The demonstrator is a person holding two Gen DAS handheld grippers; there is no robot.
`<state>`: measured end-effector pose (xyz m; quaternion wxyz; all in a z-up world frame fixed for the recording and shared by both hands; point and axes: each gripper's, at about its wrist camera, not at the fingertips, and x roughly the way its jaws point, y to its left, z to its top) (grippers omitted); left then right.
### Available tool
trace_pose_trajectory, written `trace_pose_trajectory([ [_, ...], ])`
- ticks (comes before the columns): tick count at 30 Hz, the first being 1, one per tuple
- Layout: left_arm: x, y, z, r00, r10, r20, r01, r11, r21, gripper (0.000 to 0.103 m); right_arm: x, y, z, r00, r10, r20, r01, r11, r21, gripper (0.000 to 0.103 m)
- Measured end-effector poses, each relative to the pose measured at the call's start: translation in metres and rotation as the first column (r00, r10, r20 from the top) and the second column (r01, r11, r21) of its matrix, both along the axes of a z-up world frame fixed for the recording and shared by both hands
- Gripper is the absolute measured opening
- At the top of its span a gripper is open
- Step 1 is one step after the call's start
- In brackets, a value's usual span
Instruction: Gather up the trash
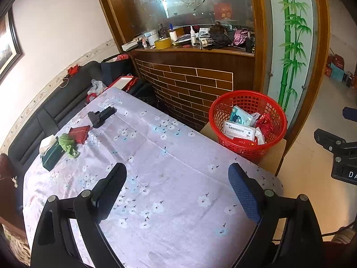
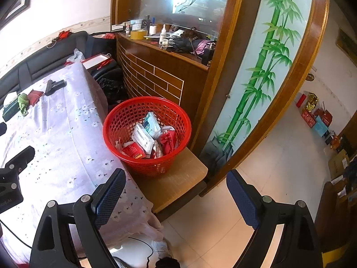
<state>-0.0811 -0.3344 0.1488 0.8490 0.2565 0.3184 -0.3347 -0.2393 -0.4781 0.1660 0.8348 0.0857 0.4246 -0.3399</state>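
Right wrist view has the red basket (image 2: 147, 134) pretty much dead centre, sitting on a small wooden stool (image 2: 178, 183) that's jammed right against the corner of the desk (image 2: 55, 138). Trash is already piled in the basket: a white medicine box (image 2: 142, 139), a pale blue tissue pack (image 2: 151, 124) leaning behind it, and some red wrappers (image 2: 168, 140) on the side away from the desk.

My right tool (image 2: 176, 197) hangs just in front of the basket, jaws wide apart, nothing between them, half over the desk edge and half over the tiled floor. My left tool (image 1: 177, 193) is out over the flowery cloth on the desk, also spread wide and empty, with the basket beyond its right finger.

Stuff on the desk, all on the far side from the basket: a crumpled green cloth (image 1: 69, 144) draped on a dark green tissue box (image 1: 51, 154), a flat red packet (image 1: 79, 132) touching the cloth, and a black gadget (image 1: 101, 116) a bit further back, can't tell what it is.

Behind the basket there's a brown brick-pattern cabinet (image 1: 191, 82) with a cluttered shelf, and beside that a panel with painted bamboo (image 1: 287, 44). A dark sofa (image 1: 51, 107) runs along the desk's far edge.
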Motion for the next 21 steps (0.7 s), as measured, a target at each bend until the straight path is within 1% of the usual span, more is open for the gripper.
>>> trace_pose_trajectory([
  [21,0.005,0.007,-0.003,1.000,0.027,-0.006,-0.027,1.000,0.006,0.091,0.012,0.003,-0.003,0.999,0.034,-0.017,-0.034,0.999,0.000,0.094],
])
